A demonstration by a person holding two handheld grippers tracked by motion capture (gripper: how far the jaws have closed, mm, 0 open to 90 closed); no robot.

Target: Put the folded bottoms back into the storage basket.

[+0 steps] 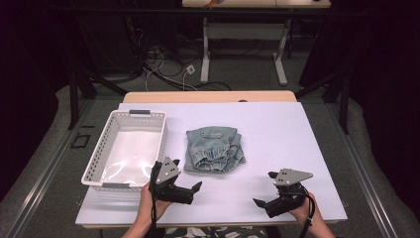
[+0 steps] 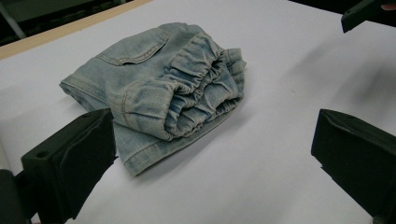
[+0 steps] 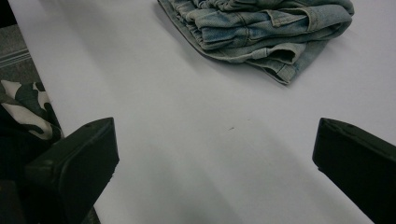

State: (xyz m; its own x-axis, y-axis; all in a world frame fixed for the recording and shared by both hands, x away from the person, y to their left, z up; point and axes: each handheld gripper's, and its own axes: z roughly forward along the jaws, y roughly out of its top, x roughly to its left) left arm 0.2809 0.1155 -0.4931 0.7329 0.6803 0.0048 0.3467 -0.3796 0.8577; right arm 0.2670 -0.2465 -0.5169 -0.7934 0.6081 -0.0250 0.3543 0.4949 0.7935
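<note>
On white table (image 1: pixel 277 129) — folded denim (image 1: pixel 214 148), basket (image 1: pixel 106 144), both hand-held grippers (image 1: pixel 195 187) (image 1: pixel 262 202) released, dark room.

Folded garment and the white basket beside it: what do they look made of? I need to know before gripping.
The folded garment looks like light-blue washed denim: faded woven cloth, stitched seams, a patch pocket and a gathered elastic waistband in the left gripper view. Soft and matte, likely to sag when lifted. The white basket seems to be rigid moulded plastic: perforated walls, a slightly glossy floor, grey handle strips at both ends.
</note>
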